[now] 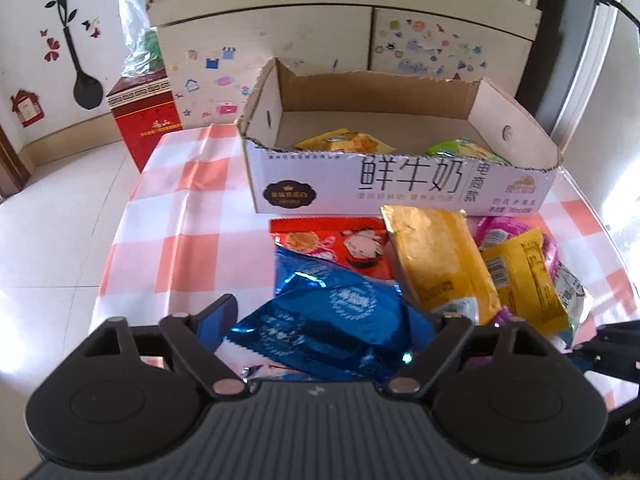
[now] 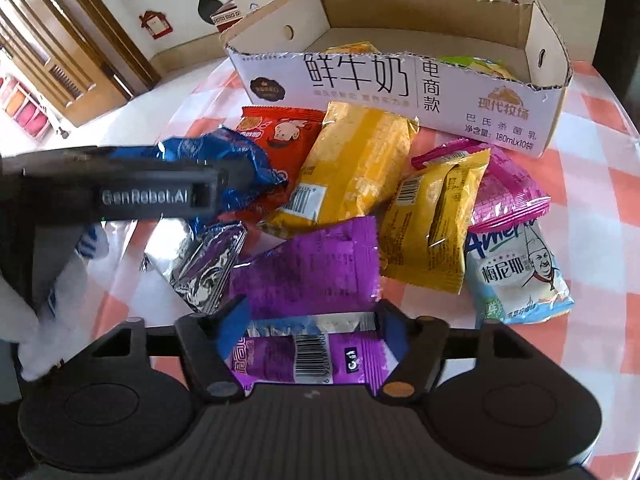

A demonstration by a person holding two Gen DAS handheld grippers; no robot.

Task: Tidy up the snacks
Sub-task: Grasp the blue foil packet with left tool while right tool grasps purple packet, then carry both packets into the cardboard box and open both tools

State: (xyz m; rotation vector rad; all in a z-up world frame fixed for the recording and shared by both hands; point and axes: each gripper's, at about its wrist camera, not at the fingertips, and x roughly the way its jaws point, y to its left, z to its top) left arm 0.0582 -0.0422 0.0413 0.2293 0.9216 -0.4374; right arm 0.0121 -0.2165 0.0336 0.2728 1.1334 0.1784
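Note:
My left gripper (image 1: 334,308) is shut on a crumpled blue foil packet (image 1: 340,320) that touches both pads. From the right wrist it shows side-on (image 2: 236,172) with that blue packet (image 2: 240,152) at its tip. My right gripper (image 2: 312,306) is shut on a purple packet with a barcode (image 2: 312,356), held over another purple packet (image 2: 312,264). Loose snacks lie ahead: a red packet (image 2: 280,128), a long yellow one (image 2: 356,160), a small yellow one (image 2: 436,216), a pink one (image 2: 508,188) and a pale blue one (image 2: 516,276). The cut-down milk carton box (image 1: 400,184) behind them holds a yellow packet (image 1: 344,142) and a green one (image 1: 464,150).
Everything sits on a round table with a pink-checked cloth (image 1: 192,216). A silver foil packet (image 2: 200,268) lies near the left gripper. A red box with a plastic bag (image 1: 140,120) stands on the floor beside a stickered cabinet (image 1: 320,48). A wooden door (image 2: 60,60) is far left.

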